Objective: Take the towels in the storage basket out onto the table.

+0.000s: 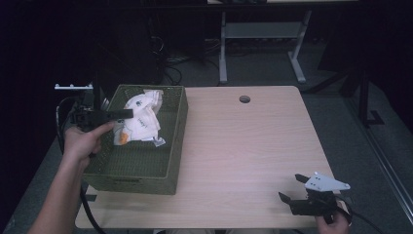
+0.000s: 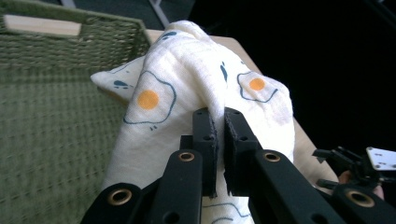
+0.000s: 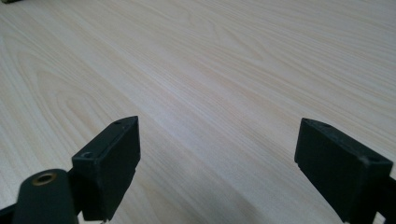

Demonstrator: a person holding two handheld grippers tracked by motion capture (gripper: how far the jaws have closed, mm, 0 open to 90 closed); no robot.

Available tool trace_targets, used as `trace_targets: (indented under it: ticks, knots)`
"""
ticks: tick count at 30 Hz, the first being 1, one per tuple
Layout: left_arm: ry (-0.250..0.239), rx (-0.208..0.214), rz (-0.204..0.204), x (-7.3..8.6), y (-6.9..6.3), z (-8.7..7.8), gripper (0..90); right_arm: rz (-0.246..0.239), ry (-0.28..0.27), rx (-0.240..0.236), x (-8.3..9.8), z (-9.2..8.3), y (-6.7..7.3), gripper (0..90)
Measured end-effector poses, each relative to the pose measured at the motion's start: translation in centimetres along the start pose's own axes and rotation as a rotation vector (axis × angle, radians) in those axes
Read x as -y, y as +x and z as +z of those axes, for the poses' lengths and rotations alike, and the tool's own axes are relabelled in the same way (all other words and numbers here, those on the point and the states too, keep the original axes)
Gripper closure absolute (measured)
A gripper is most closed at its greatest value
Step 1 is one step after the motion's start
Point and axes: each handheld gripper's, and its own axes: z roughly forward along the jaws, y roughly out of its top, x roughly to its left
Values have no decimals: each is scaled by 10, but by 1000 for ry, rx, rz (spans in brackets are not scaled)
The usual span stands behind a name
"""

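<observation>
Left tool (image 2: 219, 140) of mine is pinched shut on a fold of the cream cloth (image 2: 187, 84) printed with fried eggs; the fabric rises from between the two black jaws and drapes over and past their tips. From the high view, that tool (image 1: 124, 114) reaches over the left rim of the green woven basket (image 1: 141, 170), which sits on the left part of the tabletop (image 1: 243, 146), and the cloth (image 1: 141, 119) lies bunched in the basket's far half, right at the tool's tip. My left hand (image 1: 85, 139) holds it from outside the basket. Well apart, at the near right corner, my right tool (image 1: 292, 187) hovers with its jaws spread wide over bare wood (image 3: 210, 70), holding nothing.
</observation>
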Motion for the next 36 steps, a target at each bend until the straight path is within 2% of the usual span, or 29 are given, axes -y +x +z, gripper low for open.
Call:
trace_targets:
  ticks: [4,10,18,19,36]
  knots:
    - [7,39,21,-2,-10,9,849,0,3,2,0,0,0,140]
    - [27,64,43,-3,-20,24,850,-3,-1,-4,0,-1,0,140]
    - [50,77,64,-6,-30,41,852,11,-5,0,1,-4,-1,140]
    - [57,75,69,-6,-32,44,852,1,-10,1,1,-4,-2,140]
    - [103,139,113,-8,-60,86,853,6,-17,-4,2,-5,-4,140]
